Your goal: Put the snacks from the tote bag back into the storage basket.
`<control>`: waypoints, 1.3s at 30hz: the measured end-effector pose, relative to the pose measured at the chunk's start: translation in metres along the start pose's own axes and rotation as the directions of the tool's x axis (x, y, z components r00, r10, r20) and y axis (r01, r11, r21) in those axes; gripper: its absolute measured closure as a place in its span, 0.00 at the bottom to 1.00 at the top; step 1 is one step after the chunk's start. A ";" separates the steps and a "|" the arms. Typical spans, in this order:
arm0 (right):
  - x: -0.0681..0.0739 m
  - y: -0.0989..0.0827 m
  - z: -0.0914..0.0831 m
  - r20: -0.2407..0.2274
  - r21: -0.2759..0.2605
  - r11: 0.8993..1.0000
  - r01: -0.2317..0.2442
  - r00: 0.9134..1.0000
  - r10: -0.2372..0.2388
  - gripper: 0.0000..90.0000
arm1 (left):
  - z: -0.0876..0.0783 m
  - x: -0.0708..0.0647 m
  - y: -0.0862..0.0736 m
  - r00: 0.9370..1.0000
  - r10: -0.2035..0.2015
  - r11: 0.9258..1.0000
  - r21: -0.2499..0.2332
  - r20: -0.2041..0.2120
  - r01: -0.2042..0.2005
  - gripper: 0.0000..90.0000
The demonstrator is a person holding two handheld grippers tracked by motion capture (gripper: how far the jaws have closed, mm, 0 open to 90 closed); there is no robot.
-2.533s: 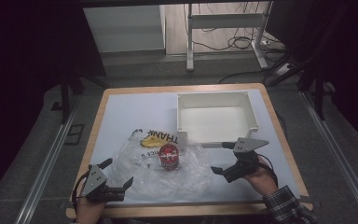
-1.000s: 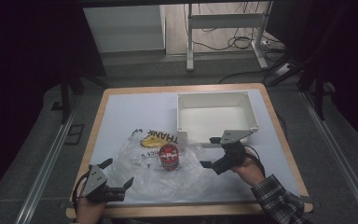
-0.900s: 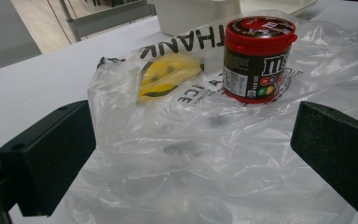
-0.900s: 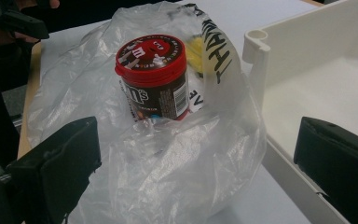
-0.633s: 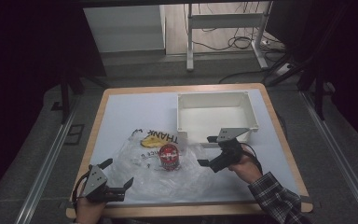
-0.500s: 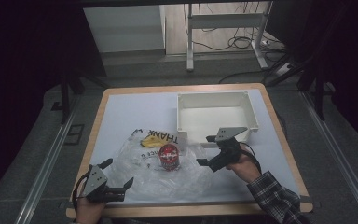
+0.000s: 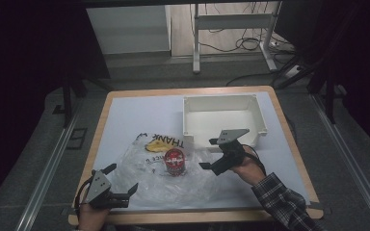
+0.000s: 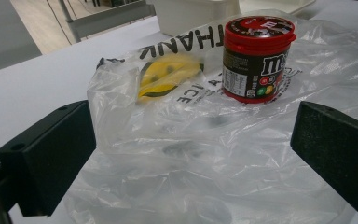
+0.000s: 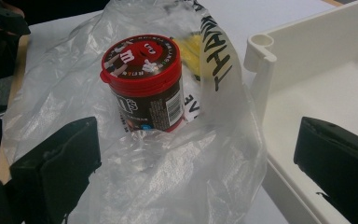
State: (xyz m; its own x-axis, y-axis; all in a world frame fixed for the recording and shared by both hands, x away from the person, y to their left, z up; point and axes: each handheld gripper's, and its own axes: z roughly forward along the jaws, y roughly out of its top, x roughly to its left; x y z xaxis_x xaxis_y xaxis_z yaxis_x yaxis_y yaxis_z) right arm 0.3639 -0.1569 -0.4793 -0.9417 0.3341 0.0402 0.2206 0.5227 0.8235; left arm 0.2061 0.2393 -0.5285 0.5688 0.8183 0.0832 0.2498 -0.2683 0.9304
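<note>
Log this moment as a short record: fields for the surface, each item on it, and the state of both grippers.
surface: white table top with a wooden edge
candy jar: red-lidded jar, upright on the plastic bag
plastic bag: clear bag with black print and a yellow smiley, lying crumpled and flat
bin: white bin, beyond the bag toward the right
left gripper: open, low at the bag's near left edge, holding nothing
right gripper: open, to the right of the jar, jaws pointed toward it, not touching it
</note>
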 end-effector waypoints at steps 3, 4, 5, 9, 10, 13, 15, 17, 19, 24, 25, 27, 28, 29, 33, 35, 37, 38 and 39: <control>0.000 0.002 0.004 0.005 0.015 1.000 0.012 1.000 -0.012 0.01 | 0.000 0.000 0.000 1.000 -0.001 1.000 0.000 0.001 0.001 0.00; 0.000 0.003 0.005 0.004 0.019 1.000 0.012 1.000 -0.012 0.01 | 0.000 0.000 0.000 1.000 0.000 1.000 0.000 0.001 0.000 0.00; 0.000 0.003 0.006 0.000 0.024 1.000 0.011 1.000 -0.011 0.01 | 0.000 0.000 0.000 1.000 0.000 1.000 0.000 0.001 0.000 0.00; -0.001 0.006 0.011 -0.006 0.037 0.999 0.017 1.000 -0.016 0.01 | 0.000 0.000 0.000 1.000 0.001 1.000 0.001 0.001 -0.001 0.00; -0.001 0.006 0.012 -0.007 0.040 0.999 0.018 1.000 -0.018 0.01 | 0.000 0.000 0.000 1.000 0.001 1.000 0.001 0.001 -0.001 0.00; -0.001 0.008 0.016 -0.013 0.049 0.999 0.023 1.000 -0.023 0.01 | 0.000 0.000 0.000 1.000 0.002 1.000 0.001 0.000 -0.002 0.00; -0.001 0.009 0.018 -0.017 0.057 0.998 0.024 1.000 -0.023 0.01 | 0.000 0.000 0.000 1.000 0.002 1.000 0.002 0.000 -0.002 0.00; -0.001 0.011 0.021 -0.024 0.068 0.997 0.024 0.999 -0.023 0.01 | 0.000 0.000 0.000 1.000 0.002 1.000 0.001 0.000 -0.002 0.00; 0.000 0.011 0.023 -0.025 0.079 0.997 0.028 0.999 -0.026 0.01 | 0.000 0.000 0.000 1.000 0.003 1.000 0.002 0.000 -0.003 0.00; 0.001 0.015 0.029 -0.046 0.099 0.995 0.028 0.999 -0.023 0.01 | 0.000 0.000 0.000 1.000 0.004 1.000 0.002 0.000 -0.004 0.00; 0.002 0.015 0.030 -0.046 0.105 0.994 0.031 0.999 -0.026 0.01 | 0.000 0.000 0.000 1.000 0.004 1.000 0.002 0.000 -0.004 0.00; 0.004 0.017 0.032 -0.046 0.116 0.992 0.047 0.998 -0.042 0.01 | 0.000 0.000 0.000 1.000 0.004 1.000 0.002 0.000 -0.004 0.00; 0.006 0.018 0.034 -0.046 0.124 0.991 0.051 0.998 -0.046 0.01 | 0.000 -0.001 0.000 1.000 0.004 1.000 0.003 0.000 -0.004 0.00; 0.007 0.019 0.036 -0.047 0.130 0.990 0.054 0.998 -0.048 0.01 | 0.000 -0.001 0.000 1.000 0.004 1.000 0.003 0.000 -0.004 0.00; 0.010 0.021 0.043 -0.049 0.155 0.986 0.066 0.997 -0.059 0.01 | 0.000 -0.001 0.000 1.000 0.005 1.000 0.003 0.000 -0.005 0.00; 0.012 0.023 0.046 -0.052 0.164 0.984 0.075 0.996 -0.067 0.01 | 0.000 -0.001 0.000 1.000 0.005 1.000 0.003 0.000 -0.005 0.00; 0.014 0.024 0.048 -0.054 0.174 0.982 0.079 0.996 -0.070 0.01 | 0.000 -0.001 0.000 1.000 0.005 1.000 0.003 0.000 -0.005 0.00; 0.014 0.025 0.050 -0.062 0.177 0.981 0.082 0.995 -0.073 0.01 | 0.000 -0.001 0.000 1.000 0.005 1.000 0.003 0.000 -0.005 0.00; 0.015 0.026 0.050 -0.068 0.176 0.981 0.085 0.995 -0.074 0.01 | 0.000 -0.001 0.000 1.000 0.005 1.000 0.003 0.000 -0.005 0.00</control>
State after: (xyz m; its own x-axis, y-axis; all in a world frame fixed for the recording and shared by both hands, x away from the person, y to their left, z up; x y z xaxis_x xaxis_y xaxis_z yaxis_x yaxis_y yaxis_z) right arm 0.3680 -0.0989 -0.4862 -0.9706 0.2400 0.0178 0.1810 0.6794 0.7111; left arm 0.2060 0.2387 -0.5287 0.5704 0.8166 0.0882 0.2491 -0.2743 0.9288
